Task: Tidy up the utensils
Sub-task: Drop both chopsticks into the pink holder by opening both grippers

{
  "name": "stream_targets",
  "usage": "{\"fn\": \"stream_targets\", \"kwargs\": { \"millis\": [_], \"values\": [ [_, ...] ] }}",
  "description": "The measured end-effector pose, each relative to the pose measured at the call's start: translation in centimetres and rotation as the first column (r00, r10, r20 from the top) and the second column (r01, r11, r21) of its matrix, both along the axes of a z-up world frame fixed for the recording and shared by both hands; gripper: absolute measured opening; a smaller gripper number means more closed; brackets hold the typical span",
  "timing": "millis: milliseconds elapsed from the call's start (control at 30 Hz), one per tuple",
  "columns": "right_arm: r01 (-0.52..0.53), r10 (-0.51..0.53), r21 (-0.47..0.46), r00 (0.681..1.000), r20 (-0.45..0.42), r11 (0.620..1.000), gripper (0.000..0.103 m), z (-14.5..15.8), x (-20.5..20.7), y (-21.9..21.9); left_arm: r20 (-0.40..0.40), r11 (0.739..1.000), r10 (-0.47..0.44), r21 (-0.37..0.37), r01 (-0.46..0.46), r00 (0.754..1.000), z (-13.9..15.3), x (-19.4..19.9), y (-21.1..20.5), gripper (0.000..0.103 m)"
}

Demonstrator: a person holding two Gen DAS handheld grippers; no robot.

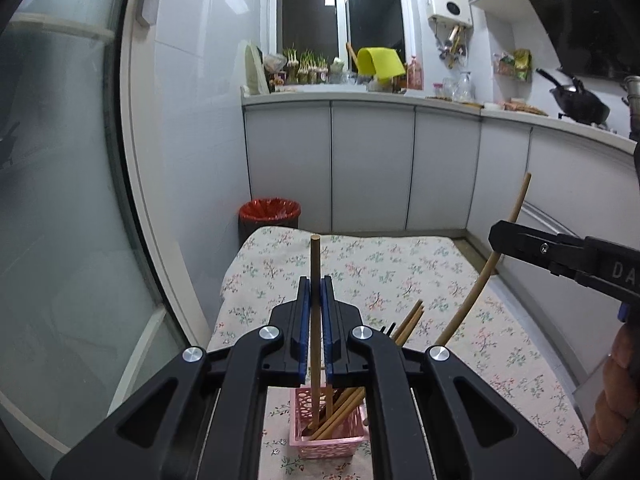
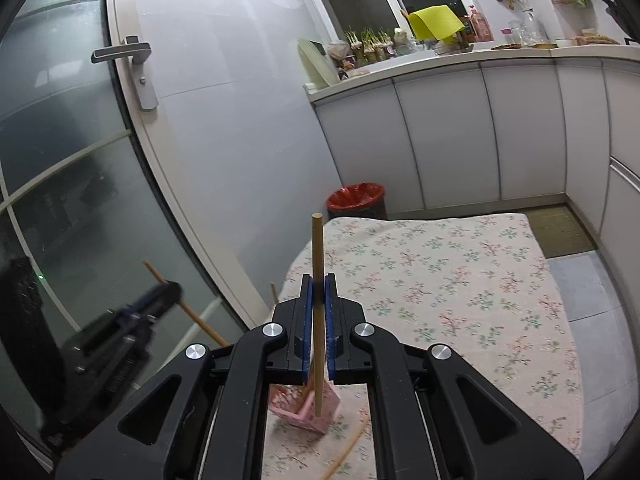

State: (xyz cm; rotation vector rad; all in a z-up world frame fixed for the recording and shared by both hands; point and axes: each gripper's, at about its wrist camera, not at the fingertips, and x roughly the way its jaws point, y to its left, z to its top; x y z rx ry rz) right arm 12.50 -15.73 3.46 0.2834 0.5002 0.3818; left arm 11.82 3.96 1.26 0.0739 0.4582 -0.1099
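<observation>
My left gripper (image 1: pixel 316 286) is shut on a wooden chopstick (image 1: pixel 315 264) held upright, its lower end inside the pink perforated basket (image 1: pixel 320 446) that holds several chopsticks. My right gripper (image 2: pixel 319 282) is shut on another upright chopstick (image 2: pixel 317 248), whose lower end hangs just above the pink basket (image 2: pixel 316 418). In the left wrist view the right gripper (image 1: pixel 496 236) enters from the right with its chopstick (image 1: pixel 516 204). In the right wrist view the left gripper (image 2: pixel 168 290) shows blurred at the left. One chopstick (image 2: pixel 348 448) lies on the cloth beside the basket.
The basket stands on a table under a floral cloth (image 2: pixel 460 288). A red-lined bin (image 1: pixel 270 212) stands beyond the table's far edge. White cabinets (image 1: pixel 372 164) and a cluttered counter run along the back. A glass door (image 2: pixel 80 200) is at the left.
</observation>
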Motion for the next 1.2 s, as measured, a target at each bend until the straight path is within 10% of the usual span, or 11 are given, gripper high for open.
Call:
{"fn": "stream_targets", "kwargs": {
  "millis": [567, 700, 1200],
  "values": [
    [-0.041, 0.040, -0.004, 0.996, -0.075, 0.999, 0.006, -4.3, 3.1, 3.3, -0.050, 1.000, -0.003, 0.012, 0.004, 0.999, -1.6, 1.6, 0.0, 0.008],
    [-0.034, 0.035, 0.018, 0.996, -0.081, 0.999, 0.014, -4.2, 3.1, 2.7, -0.042, 1.000, -0.005, -0.002, 0.005, 0.999, -1.4, 1.1, 0.1, 0.039],
    [0.032, -0.029, 0.031, 0.996, -0.085, 0.999, 0.052, -2.8, 1.3, -2.4, -0.145, 0.999, -0.033, -0.024, 0.030, 0.989, -2.2, -1.2, 0.1, 0.074]
  ]
}}
